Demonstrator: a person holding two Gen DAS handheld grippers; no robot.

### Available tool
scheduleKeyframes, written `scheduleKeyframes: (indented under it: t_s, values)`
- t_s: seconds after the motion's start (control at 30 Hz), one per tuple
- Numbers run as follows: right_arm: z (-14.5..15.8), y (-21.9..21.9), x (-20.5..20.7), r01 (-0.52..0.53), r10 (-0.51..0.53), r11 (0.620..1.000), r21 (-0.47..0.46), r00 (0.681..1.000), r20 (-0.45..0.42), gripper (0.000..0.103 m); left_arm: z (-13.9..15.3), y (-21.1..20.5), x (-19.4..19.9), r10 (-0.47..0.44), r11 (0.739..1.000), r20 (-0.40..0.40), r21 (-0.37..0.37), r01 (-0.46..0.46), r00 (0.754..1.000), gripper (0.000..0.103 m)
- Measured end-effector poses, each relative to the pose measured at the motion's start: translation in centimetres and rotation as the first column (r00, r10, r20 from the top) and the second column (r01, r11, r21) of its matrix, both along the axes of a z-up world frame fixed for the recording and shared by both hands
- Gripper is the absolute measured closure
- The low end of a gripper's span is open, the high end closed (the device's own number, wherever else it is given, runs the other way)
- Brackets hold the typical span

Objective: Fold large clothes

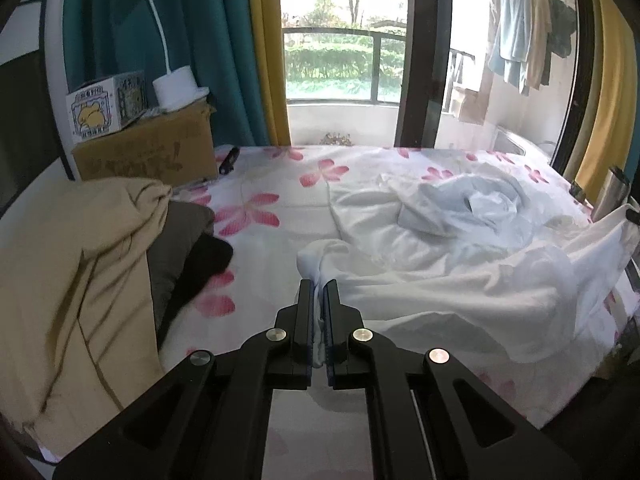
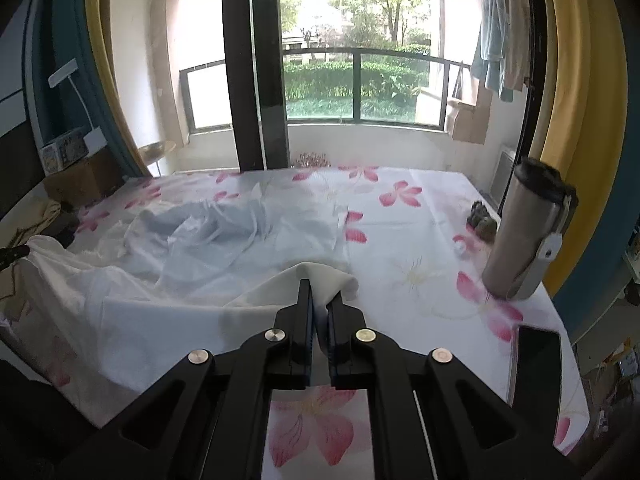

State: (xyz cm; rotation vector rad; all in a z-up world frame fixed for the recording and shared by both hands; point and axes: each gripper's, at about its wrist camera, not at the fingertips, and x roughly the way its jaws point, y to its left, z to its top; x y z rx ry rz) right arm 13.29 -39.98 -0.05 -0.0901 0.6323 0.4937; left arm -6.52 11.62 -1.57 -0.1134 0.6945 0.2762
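A large white garment (image 1: 460,264) lies crumpled across the flowered bed sheet (image 1: 280,184), with a pale blue bunch at its middle. My left gripper (image 1: 319,286) is shut on a near corner of the garment, and the cloth runs up between its blue pads. In the right wrist view the same white garment (image 2: 192,264) spreads to the left, and my right gripper (image 2: 320,294) is shut on its other near edge, which humps up over the fingertips. Both pinched edges hang lifted off the bed.
A beige cover (image 1: 76,280) and dark clothes (image 1: 188,252) are piled at the bed's left. A cardboard box (image 1: 148,152) with a white lamp (image 1: 176,88) stands behind. A steel tumbler (image 2: 528,232), a phone (image 2: 536,364) and small objects (image 2: 482,220) sit on the bed's right side.
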Motion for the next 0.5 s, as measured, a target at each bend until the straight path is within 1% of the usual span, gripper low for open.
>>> scheduleKeyframes:
  t_s: [0.27,0.5]
  values:
    - [1.0,0.6,3.4,0.010,-0.010,1.000,0.018,1.000,0.018,0.097,1.1,0.9,3.6,-0.001,1.000,0.030,0.025,0.001,1.000,0.098]
    - [1.5,1.3,7.4,0.014,-0.015,0.999,0.032,1.000,0.027,0.097,1.1,2.2,7.3,0.015,0.999,0.036,0.029,-0.016,0.999,0.098]
